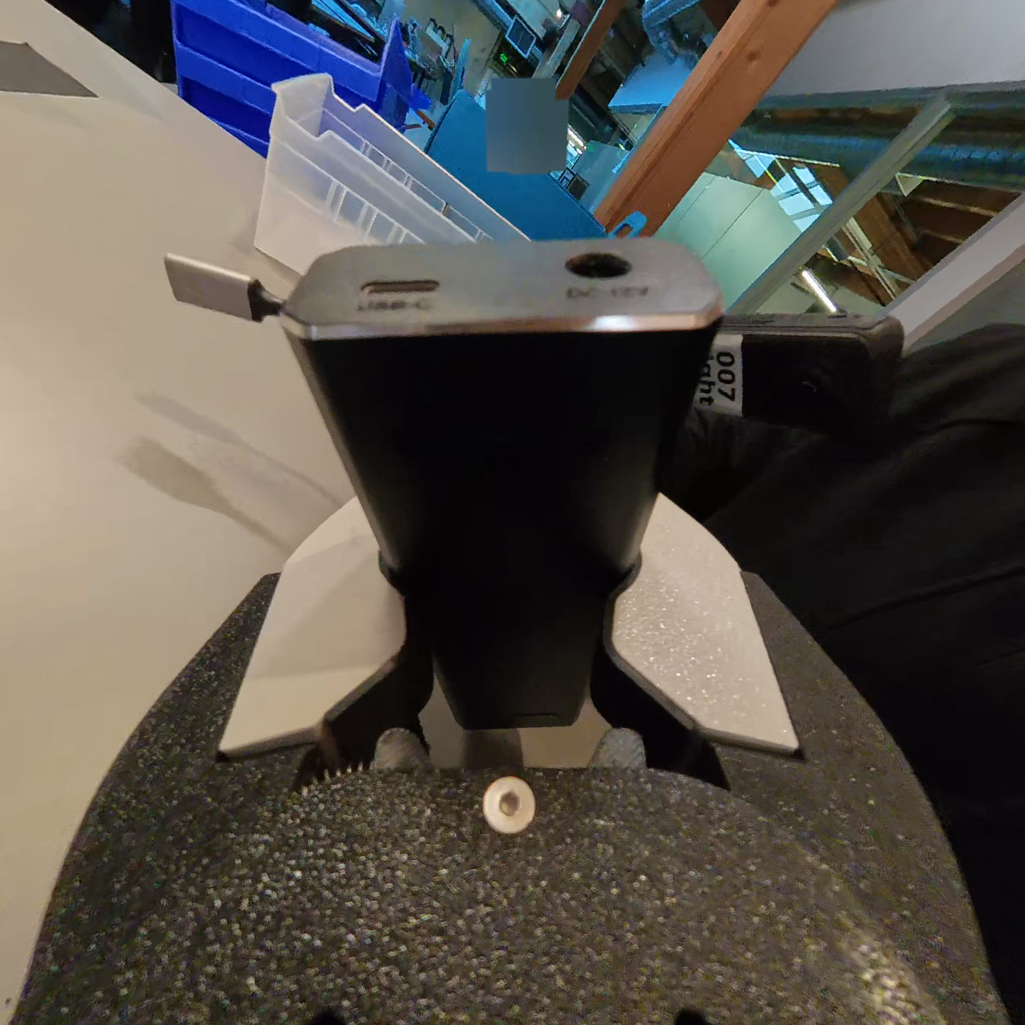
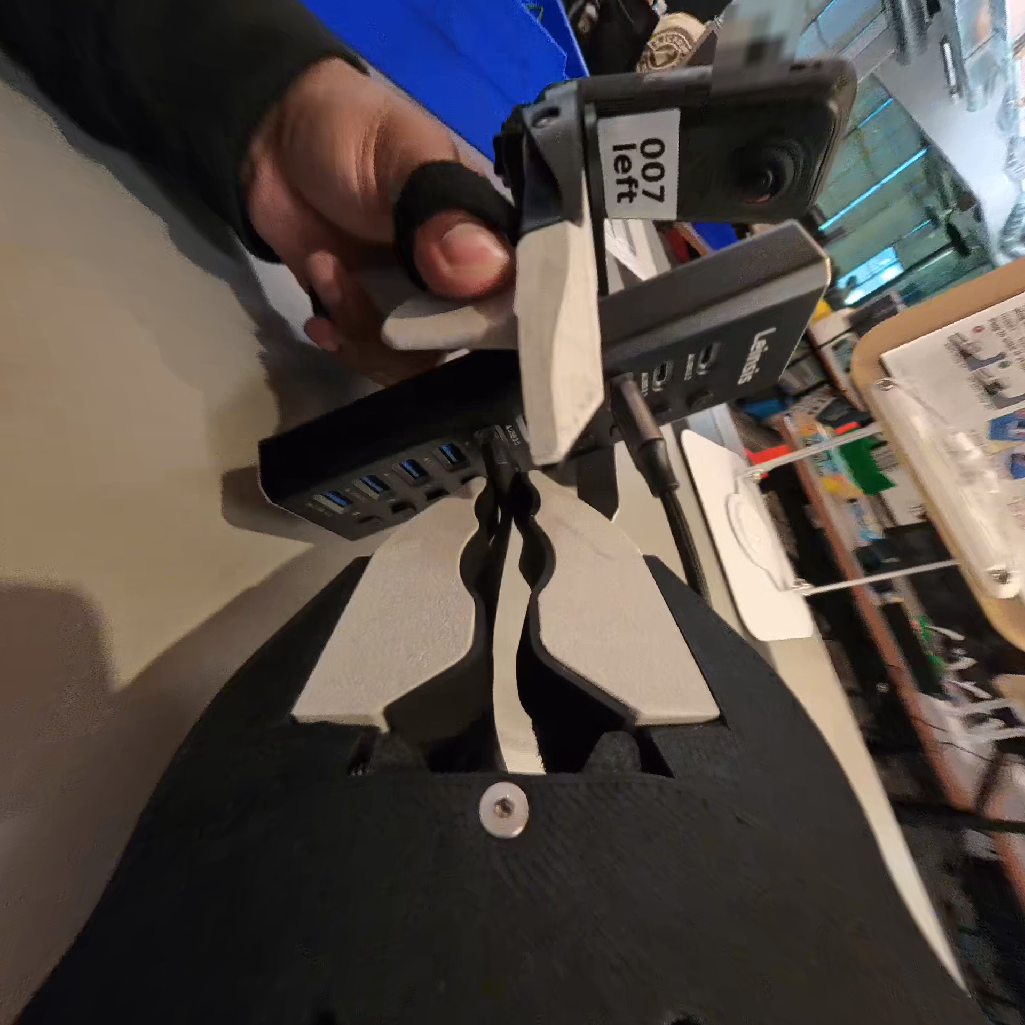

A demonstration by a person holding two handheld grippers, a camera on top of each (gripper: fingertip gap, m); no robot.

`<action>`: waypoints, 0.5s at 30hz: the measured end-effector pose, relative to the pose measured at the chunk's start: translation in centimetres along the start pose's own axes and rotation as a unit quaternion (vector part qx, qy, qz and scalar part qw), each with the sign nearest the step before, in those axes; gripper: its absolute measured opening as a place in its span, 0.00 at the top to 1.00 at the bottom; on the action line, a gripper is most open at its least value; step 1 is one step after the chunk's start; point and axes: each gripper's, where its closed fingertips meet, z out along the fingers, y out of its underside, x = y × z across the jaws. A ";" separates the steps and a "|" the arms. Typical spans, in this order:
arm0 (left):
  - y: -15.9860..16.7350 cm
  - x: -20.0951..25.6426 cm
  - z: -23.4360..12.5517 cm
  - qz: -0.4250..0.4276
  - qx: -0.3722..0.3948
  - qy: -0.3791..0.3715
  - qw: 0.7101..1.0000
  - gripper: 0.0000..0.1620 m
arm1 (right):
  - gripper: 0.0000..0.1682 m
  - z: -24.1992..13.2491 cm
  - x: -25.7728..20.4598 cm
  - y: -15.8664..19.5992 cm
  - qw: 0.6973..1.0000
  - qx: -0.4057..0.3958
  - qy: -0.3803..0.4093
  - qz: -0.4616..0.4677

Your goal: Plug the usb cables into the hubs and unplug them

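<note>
My left gripper (image 1: pixel 499 554) is shut on a dark grey hub (image 1: pixel 499 432) that sticks out forward, its end face with two sockets facing away. A grey USB plug (image 1: pixel 211 285) juts from the hub's left side. In the right wrist view the same hub (image 2: pixel 715 310) sits in the left gripper (image 2: pixel 560 344), with the grey plug and its cable (image 2: pixel 643 421) in it. A second, black hub (image 2: pixel 388 460) with blue ports lies below on the table. My right gripper (image 2: pixel 502 499) is shut on a black cable plug (image 2: pixel 496 455) seated in that black hub.
Blue bins (image 1: pixel 266 72) and a clear plastic bin (image 1: pixel 355 183) stand at the back of the white table (image 1: pixel 111 388). A person's hand (image 2: pixel 355 183) holds the left gripper. A board with papers on a clear stand (image 2: pixel 943 444) is at the right.
</note>
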 end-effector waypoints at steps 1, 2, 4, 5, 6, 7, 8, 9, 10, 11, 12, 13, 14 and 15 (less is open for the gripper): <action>-0.1 0.0 -0.1 0.001 0.002 0.004 1.000 0.56 | 0.97 0.0 0.1 -0.1 1.000 0.000 -0.001 0.005; -0.3 0.0 -0.2 -0.007 0.008 0.011 1.000 0.56 | 0.97 0.0 0.2 -0.2 1.000 -0.009 0.008 -0.005; 0.0 0.0 -0.3 -0.019 0.006 0.027 0.999 0.56 | 0.97 0.0 0.1 -0.3 0.998 -0.040 0.031 -0.044; 0.2 0.0 -0.2 -0.017 -0.001 0.028 0.999 0.56 | 0.97 0.0 -0.1 -0.3 0.997 -0.046 0.035 -0.059; 0.4 -0.1 -0.1 -0.010 -0.006 0.017 1.000 0.56 | 0.97 -0.1 -0.2 -0.1 0.996 -0.048 0.030 -0.066; 0.4 -0.1 0.1 -0.007 -0.005 0.013 1.000 0.56 | 0.98 -0.2 -0.2 0.1 0.998 -0.035 0.016 -0.054; 0.1 0.2 0.2 -0.007 -0.002 0.021 1.000 0.56 | 0.97 -0.3 0.0 0.2 1.000 -0.015 0.000 -0.026; -0.1 0.4 0.1 -0.002 -0.003 0.026 1.000 0.56 | 0.97 -0.5 0.1 0.0 1.000 0.001 -0.008 -0.008; -0.2 0.6 -0.1 0.008 -0.008 0.030 0.999 0.56 | 0.97 -0.5 0.2 -0.3 1.000 0.000 -0.006 -0.005; -0.3 0.8 -0.3 0.013 -0.011 0.039 0.999 0.56 | 0.97 -0.4 0.2 -0.6 1.000 -0.007 0.002 -0.010; -0.3 1.0 -0.5 0.012 -0.009 0.049 0.999 0.56 | 0.98 -0.5 0.2 -1.1 1.000 -0.016 0.012 -0.016; -0.2 1.2 -0.6 0.010 -0.010 0.057 0.998 0.56 | 0.97 -0.5 0.1 -1.3 0.999 -0.026 0.018 -0.029; 0.1 1.0 -0.5 0.013 -0.014 0.048 0.999 0.56 | 0.98 -0.6 0.0 -1.1 0.998 -0.034 0.016 -0.047; 0.2 0.6 -0.6 0.014 -0.017 0.034 0.999 0.56 | 0.97 -0.8 0.4 -0.4 0.998 -0.039 0.017 -0.050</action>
